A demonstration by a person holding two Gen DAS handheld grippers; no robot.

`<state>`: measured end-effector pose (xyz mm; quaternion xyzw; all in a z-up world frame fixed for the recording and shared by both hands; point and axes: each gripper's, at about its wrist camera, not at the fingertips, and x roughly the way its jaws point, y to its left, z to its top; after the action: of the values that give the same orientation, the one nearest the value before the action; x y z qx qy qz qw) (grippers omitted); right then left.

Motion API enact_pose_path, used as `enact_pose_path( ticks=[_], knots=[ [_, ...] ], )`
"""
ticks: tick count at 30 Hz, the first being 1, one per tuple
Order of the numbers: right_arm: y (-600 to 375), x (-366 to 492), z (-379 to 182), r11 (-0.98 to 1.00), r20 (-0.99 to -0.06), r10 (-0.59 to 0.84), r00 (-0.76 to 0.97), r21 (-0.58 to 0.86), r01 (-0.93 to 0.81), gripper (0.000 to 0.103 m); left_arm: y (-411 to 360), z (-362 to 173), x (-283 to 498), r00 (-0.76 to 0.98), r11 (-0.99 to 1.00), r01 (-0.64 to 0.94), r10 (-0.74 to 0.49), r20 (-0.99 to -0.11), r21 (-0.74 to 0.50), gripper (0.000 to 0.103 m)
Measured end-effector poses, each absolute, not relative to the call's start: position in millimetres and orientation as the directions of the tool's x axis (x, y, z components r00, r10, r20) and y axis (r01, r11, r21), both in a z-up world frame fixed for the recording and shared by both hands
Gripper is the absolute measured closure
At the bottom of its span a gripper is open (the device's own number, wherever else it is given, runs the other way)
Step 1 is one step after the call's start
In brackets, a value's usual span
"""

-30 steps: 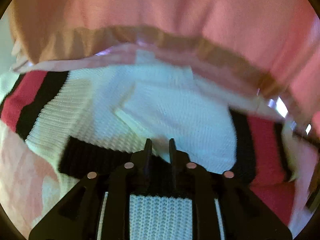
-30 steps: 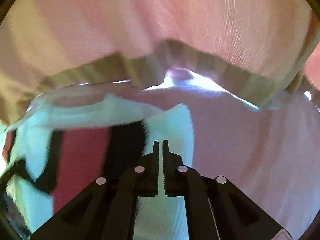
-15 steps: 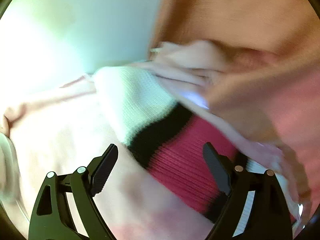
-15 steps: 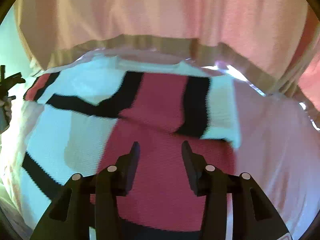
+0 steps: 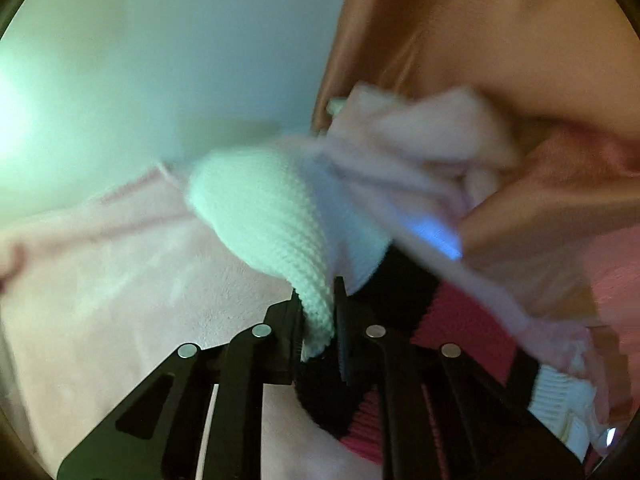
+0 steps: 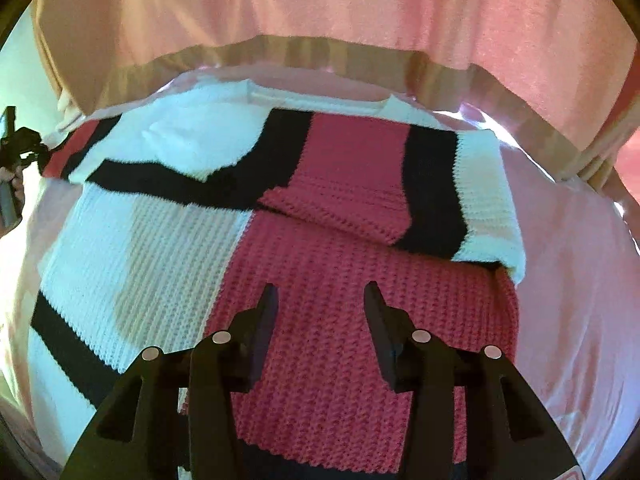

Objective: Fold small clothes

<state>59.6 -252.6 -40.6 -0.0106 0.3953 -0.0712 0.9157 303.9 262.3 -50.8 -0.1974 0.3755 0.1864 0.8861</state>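
Observation:
A knit sweater [image 6: 340, 184] in white, black and red blocks lies spread on a pink sheet [image 6: 568, 280], with its right sleeve folded across the red chest. My right gripper [image 6: 320, 292] hovers open over the red knit, nothing between its fingers. In the left wrist view my left gripper [image 5: 318, 292] is closing, and its pads pinch a fold of the sweater's white sleeve [image 5: 256, 216] just beyond the black and red stripes. The sleeve bulges up ahead of the fingers.
A pink and tan drape [image 6: 320, 12] hangs along the far edge of the sheet. A bunched pale pink cloth [image 5: 420, 140] lies beyond the sleeve, with a pale wall [image 5: 160, 60] to the left. A small black shape [image 6: 16, 148] shows at the sweater's far left.
My left gripper let go, swung to the sweater's left sleeve, opened wide and closed on the white knit. My right gripper released the folded right sleeve and now stands open over the red chest.

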Motion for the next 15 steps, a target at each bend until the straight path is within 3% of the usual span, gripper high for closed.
enact_pose_path(
  ticks=[4,9,11,15],
  knots=[
    [-258.0,56.7,-25.2,0.989,-0.699,-0.139,0.701,-0.063,0.133,0.059,188.0,25.2,280.5,0.773,0.941,-0.308,0.159,-0.614,-0.144,0.092],
    [-281.2,51.7,0.1,0.982,-0.653,-0.156,0.741,-0.02,0.189,0.055,47.6,98.6,222.7,0.849,0.988,0.043,-0.116,-0.516,-0.151,0.091],
    [-295.1,49.5,7.7,0.975,-0.641,-0.17,0.749,-0.001,0.22,0.054,-5.1,101.1,203.8,0.829,0.979,0.15,-0.201,-0.522,-0.138,0.091],
    [-323.4,48.3,12.3,0.96,-0.645,-0.181,0.743,0.048,0.275,0.051,-114.7,53.3,173.0,0.708,0.943,0.315,-0.31,-0.634,-0.109,0.086]
  ],
)
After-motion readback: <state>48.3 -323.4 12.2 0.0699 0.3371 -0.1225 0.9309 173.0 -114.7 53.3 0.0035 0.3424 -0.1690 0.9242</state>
